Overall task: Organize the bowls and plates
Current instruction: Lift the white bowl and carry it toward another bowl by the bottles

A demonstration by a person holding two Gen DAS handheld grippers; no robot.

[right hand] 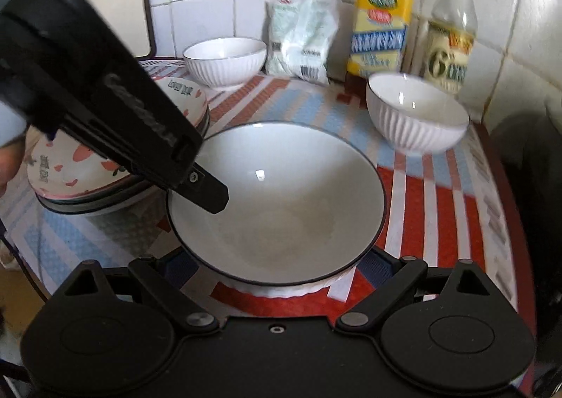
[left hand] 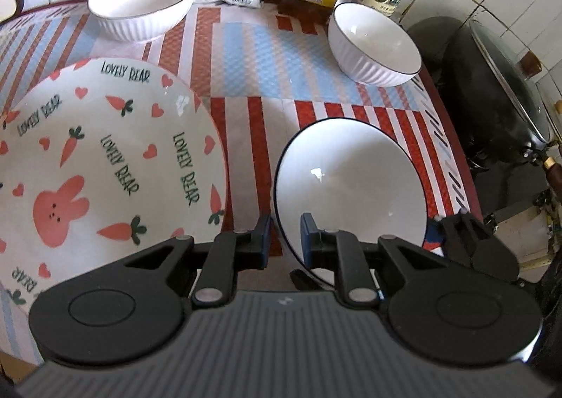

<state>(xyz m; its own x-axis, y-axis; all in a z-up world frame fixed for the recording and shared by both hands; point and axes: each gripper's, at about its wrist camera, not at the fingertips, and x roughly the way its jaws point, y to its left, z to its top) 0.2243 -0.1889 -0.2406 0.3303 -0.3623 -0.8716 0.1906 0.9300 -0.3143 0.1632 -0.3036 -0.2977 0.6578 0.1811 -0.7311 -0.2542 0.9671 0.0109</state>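
Your left gripper point(left hand: 284, 236) is clamped on the near rim of the big bowl point(right hand: 277, 201), which sits just right of the plate stack point(left hand: 105, 166), probably so you can lift it. Your right gripper point(right hand: 277, 268) is spread wide around that bowl's base, not pressing. Its fingertips are hidden under the bowl, so contact there is hard to judge

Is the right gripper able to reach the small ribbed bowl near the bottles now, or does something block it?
Probably not directly. The right gripper has the large bowl between its open fingers, and the left gripper is clamped on that bowl's rim. The ribbed bowl stands beyond it, with only bare mat between.
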